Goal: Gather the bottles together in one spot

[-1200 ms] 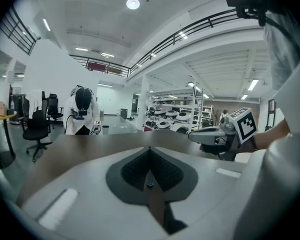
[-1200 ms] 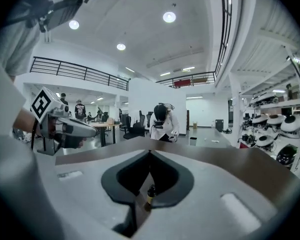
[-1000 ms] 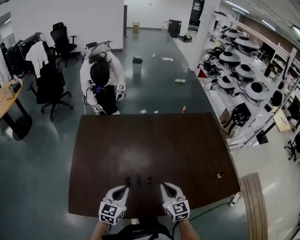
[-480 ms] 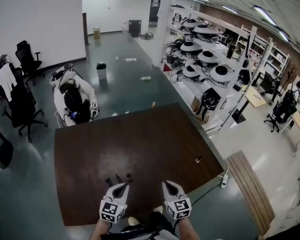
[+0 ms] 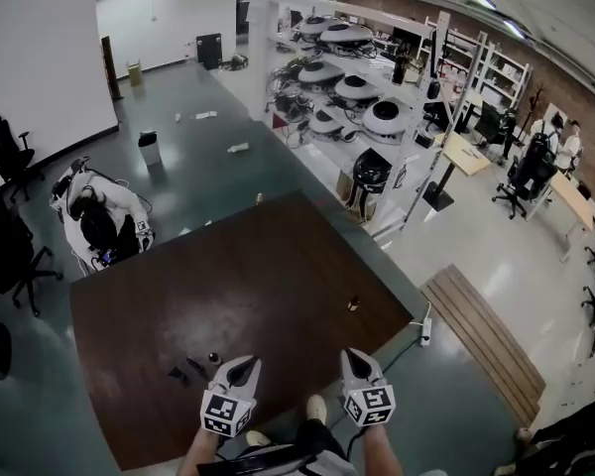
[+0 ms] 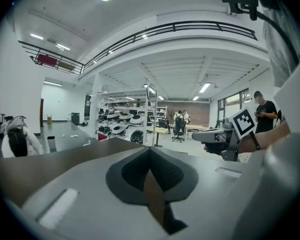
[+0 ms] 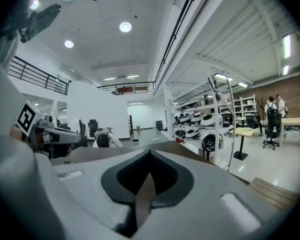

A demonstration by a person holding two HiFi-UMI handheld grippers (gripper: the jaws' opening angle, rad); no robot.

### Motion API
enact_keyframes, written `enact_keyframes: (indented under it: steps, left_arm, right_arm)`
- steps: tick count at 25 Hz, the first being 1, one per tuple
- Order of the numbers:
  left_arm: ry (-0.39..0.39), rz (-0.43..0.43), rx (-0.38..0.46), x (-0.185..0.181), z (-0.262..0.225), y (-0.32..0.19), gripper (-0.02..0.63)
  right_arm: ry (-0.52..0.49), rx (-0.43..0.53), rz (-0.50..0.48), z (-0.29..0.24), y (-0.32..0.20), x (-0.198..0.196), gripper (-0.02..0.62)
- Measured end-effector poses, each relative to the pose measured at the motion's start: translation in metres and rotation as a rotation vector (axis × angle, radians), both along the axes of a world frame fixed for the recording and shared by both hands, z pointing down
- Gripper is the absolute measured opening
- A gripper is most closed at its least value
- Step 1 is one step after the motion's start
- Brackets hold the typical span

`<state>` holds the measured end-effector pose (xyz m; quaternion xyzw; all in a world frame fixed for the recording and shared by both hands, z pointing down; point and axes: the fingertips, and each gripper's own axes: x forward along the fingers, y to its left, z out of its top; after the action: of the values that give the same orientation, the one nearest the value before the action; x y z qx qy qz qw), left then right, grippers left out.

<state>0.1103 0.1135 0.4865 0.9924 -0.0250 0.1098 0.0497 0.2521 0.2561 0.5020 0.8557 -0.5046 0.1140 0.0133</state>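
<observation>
Cluster: three small dark bottles (image 5: 193, 367) sit close together near the table's (image 5: 248, 266) near edge, just beside the left gripper (image 5: 240, 364).
Stray bottle (image 5: 353, 304): well apart, toward the table's right edge.
Left gripper: jaws together, empty.
Right gripper (image 5: 352, 356): jaws together, empty.
Progress: seemingly partly done; the stray bottle has yet to join the cluster.

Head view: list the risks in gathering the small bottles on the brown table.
The lone bottle stands near the table's right edge; a clumsy nudge could knock it off.
The left tool and right tool are both shut and empty, so reaching in without opening would just push bottles.
The cluster of bottles by the left tool is tight and easily toppled.
</observation>
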Motion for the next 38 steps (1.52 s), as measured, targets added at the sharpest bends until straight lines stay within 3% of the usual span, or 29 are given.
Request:
enact_keyframes:
  steps: [7, 17, 38]
  left_arm:
    - [-0.023, 0.06, -0.023, 0.061, 0.009, 0.029, 0.001]
    - [-0.069, 0.055, -0.048, 0.126, 0.028, 0.042, 0.0]
    - [-0.168, -0.032, -0.088, 0.193, 0.114, 0.038, 0.0]
  right_arm:
    - [0.015, -0.038, 0.065, 0.006, 0.034, 0.058, 0.002]
    - [-0.005, -0.099, 0.012, 0.039, 0.035, 0.111, 0.002]
    - [-0.068, -0.181, -0.149, 0.142, 0.001, 0.168, 0.002]
